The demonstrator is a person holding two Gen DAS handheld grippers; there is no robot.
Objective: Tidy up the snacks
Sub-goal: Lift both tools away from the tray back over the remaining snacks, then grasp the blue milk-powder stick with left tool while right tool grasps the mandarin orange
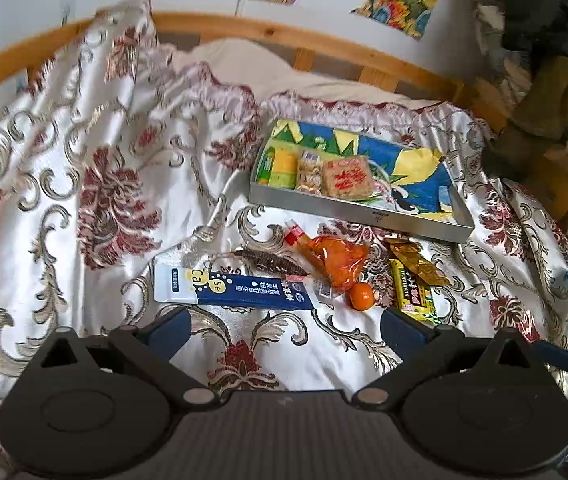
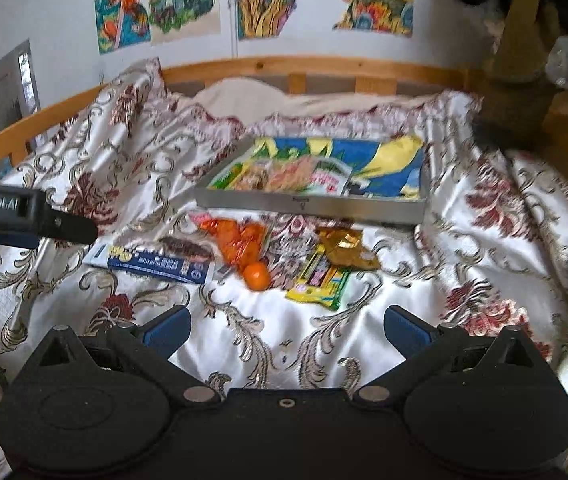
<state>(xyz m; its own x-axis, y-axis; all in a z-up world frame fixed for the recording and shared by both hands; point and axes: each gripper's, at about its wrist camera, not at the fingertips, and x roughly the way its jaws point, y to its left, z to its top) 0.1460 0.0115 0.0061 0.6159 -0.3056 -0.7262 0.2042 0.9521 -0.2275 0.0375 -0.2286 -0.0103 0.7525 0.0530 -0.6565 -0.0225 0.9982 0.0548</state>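
Both grippers hang above a satin bedspread [image 1: 95, 168] with their jaws spread wide and nothing between them. The left gripper [image 1: 286, 322] sits just short of a blue-and-white tube [image 1: 231, 286] that lies flat on the cloth; the right gripper [image 2: 287, 326] faces bare fabric short of the same row of snacks, and its view is blurred.

The landmark is a grey tray [image 1: 364, 212] with a bright blue, yellow and green lining, resting on the bedspread beyond the loose snacks. In front of its near wall, from the left gripper's side across: the tube, a dark brown wrapped stick [image 1: 271, 262] touching the tube's far edge, a small red-and-white packet [image 1: 295, 233], an orange cellophane bag [image 1: 334, 260], a small orange fruit [image 1: 361, 296] just at the bag's near tip, a gold wrapper [image 1: 414, 258] and a yellow-green bar [image 1: 412, 292] partly under it. All lie outside the tray, near its front wall but not touching it.

Inside the tray, against its left end, lie a green-and-yellow pack [image 1: 277, 164], a clear pack of small biscuits [image 1: 310, 170] and a square cracker pack [image 1: 348, 178] with red print, side by side and touching.

Behind the tray runs a wooden bed rail [image 1: 284, 36], with colourful posters [image 2: 155, 4] on the wall above. In the right wrist view the left gripper [image 2: 69, 228] shows in profile, left of the tray.
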